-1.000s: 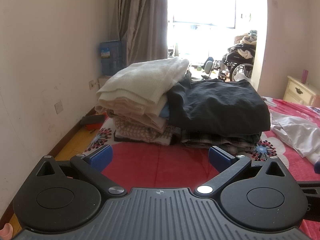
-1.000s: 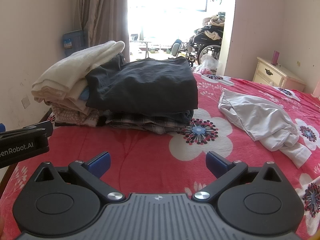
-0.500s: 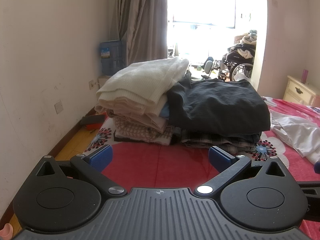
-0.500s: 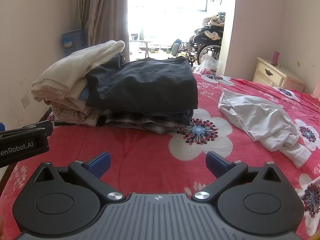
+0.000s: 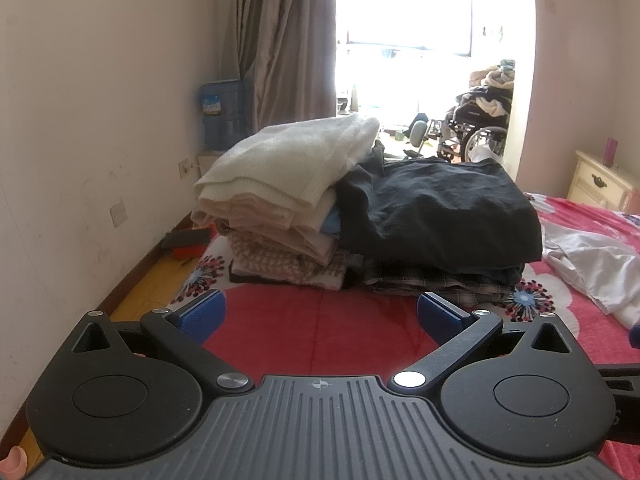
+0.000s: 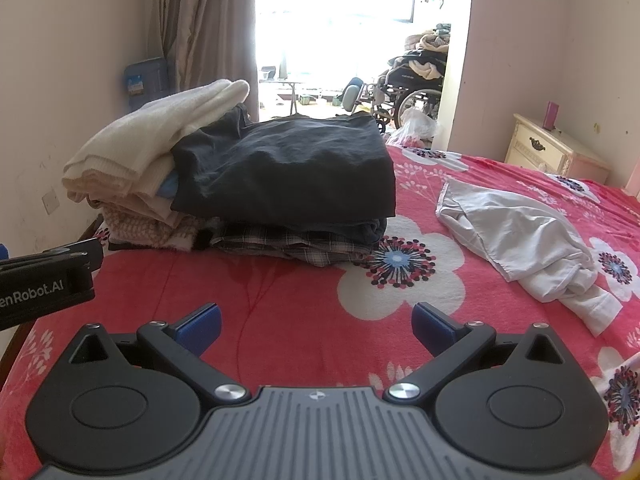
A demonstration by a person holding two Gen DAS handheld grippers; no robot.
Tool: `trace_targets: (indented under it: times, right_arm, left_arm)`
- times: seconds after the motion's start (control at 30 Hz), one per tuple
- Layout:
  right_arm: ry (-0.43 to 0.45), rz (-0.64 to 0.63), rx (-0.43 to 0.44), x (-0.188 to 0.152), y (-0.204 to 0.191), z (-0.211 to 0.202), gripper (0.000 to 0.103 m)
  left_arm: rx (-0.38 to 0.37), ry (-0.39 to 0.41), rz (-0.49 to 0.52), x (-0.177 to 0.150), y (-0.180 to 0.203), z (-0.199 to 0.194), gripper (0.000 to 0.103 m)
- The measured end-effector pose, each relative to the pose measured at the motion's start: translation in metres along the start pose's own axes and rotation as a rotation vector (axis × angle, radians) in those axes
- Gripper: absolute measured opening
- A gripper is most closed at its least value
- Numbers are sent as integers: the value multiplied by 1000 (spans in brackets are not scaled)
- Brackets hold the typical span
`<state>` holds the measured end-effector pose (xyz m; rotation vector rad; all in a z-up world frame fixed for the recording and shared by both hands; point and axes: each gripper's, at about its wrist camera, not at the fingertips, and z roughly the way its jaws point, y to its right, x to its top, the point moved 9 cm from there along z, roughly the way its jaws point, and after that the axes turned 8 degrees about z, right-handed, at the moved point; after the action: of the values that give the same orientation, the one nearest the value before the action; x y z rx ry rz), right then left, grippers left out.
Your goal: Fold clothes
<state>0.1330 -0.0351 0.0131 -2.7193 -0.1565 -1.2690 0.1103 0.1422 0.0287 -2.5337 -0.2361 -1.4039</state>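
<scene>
The left black two-finger gripper with blue pads (image 5: 321, 314) has its jaws spread wide, with nothing between them, pointing toward 12 o'clock. The right black two-finger gripper with blue pads (image 6: 316, 322) is posed the same, jaws wide and empty. The left one's body appears at 9 o'clock in the right wrist view.

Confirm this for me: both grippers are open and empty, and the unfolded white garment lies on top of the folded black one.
Not quite. The white garment lies crumpled on the red bedspread, apart from and to the right of the stack topped by the black garment; the right wrist view shows it. The rest holds: left gripper and right gripper have jaws open, empty.
</scene>
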Motion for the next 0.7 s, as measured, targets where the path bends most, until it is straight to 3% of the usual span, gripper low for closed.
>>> trace_targets:
  times: [0.7]
  right_arm:
    - [0, -2, -4, 0, -1, 1, 103]
  left_arm:
    - [-2, -9, -3, -1, -1, 1, 103]
